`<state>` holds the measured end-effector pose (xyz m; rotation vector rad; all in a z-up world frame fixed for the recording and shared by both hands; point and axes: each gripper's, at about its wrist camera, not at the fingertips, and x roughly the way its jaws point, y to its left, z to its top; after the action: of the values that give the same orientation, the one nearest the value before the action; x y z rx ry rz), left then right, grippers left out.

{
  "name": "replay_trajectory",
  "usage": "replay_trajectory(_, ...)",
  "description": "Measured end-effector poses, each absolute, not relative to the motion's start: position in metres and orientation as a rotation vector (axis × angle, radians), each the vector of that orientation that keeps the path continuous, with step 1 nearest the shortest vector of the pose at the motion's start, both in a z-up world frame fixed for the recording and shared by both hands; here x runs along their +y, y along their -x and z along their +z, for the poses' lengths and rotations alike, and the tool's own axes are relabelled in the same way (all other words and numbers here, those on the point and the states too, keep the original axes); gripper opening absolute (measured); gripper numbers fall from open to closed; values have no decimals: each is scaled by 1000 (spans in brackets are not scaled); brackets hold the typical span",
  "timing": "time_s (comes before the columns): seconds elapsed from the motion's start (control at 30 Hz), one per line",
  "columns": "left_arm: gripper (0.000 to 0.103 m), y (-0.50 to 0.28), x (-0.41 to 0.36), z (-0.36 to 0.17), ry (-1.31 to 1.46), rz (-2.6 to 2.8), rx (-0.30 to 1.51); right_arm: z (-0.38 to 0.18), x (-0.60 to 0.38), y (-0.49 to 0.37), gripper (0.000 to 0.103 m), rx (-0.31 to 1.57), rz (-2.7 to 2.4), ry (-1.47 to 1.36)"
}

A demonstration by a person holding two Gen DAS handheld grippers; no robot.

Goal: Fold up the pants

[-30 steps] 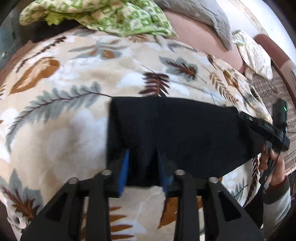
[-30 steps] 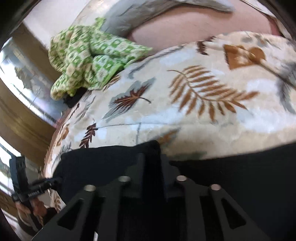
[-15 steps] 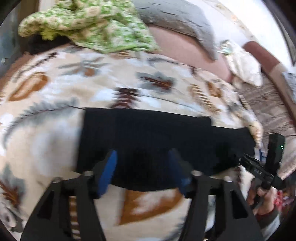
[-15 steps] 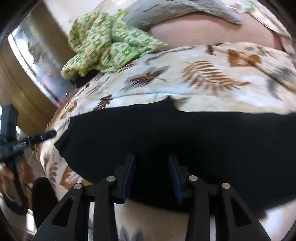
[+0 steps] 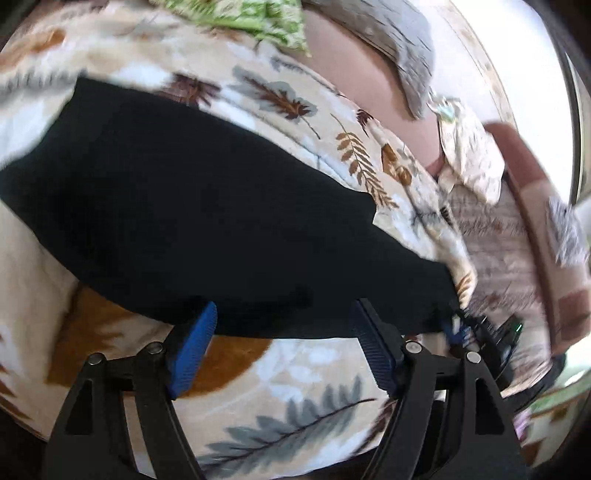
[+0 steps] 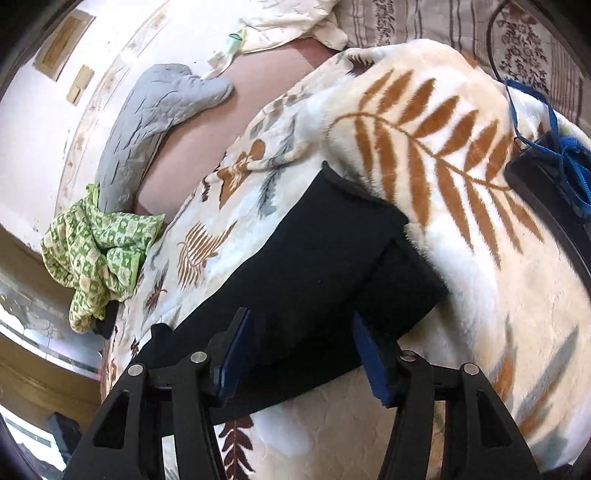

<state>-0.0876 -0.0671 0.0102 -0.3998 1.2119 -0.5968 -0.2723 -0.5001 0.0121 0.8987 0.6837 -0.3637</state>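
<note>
Both grippers, left (image 5: 282, 345) and right (image 6: 303, 356), are wide open, holding nothing. Black pants (image 6: 314, 266) look soft and floppy (grab an end edge).

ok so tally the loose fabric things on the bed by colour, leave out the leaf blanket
black: 1, the pants
green check: 1, a crumpled cloth
grey: 1, a quilted piece
cream: 1, a rumpled cloth
total: 4
</note>
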Motion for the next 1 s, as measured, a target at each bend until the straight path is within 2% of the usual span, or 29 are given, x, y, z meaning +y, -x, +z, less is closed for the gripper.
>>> replay_trajectory(0.33, 78, 72, -71, -1, 622, -579, 1268, 11, -506, 280, 57, 668, -367, -950)
replay_trajectory(0.4, 82, 70, -73, -1, 654, -562, 1276, 11, -506, 279, 57, 674, -366, -944)
replay_trajectory(0.6, 80, 69, -79, 0, 653, -564, 1268, 13, -510, 293, 57, 639, -396, -996)
replay_trajectory(0.63, 78, 68, -79, -1, 662, -559, 1267, 12, -512, 293, 57, 638, -401, -996)
replay_trajectory(0.67, 67, 67, -77, -2, 668, -552, 1265, 9, -515, 291, 57, 644, -403, -998)
replay_trajectory(0.7, 49, 66, -76, -3, 655, -542, 1261, 7, -517, 289, 56, 645, -403, -1003)
replay_trajectory(0.73, 36, 65, -77, -3, 624, -530, 1262, 5, -519, 287, 52, 633, -400, -1005)
replay_trajectory(0.77, 8, 64, -78, -5, 585, -515, 1268, 5, -520, 284, 40, 621, -399, -995)
replay_trajectory(0.8, 5, 64, -77, -6, 583, -519, 1275, 5, -521, 280, 11, 619, -397, -980)
replay_trajectory(0.83, 4, 64, -74, -7, 603, -529, 1276, 4, -522, 275, 4, 628, -386, -963)
replay_trajectory(1.0, 3, 81, -66, 16, 558, -571, 1210, 23, -508, 281, 4, 612, -366, -884)
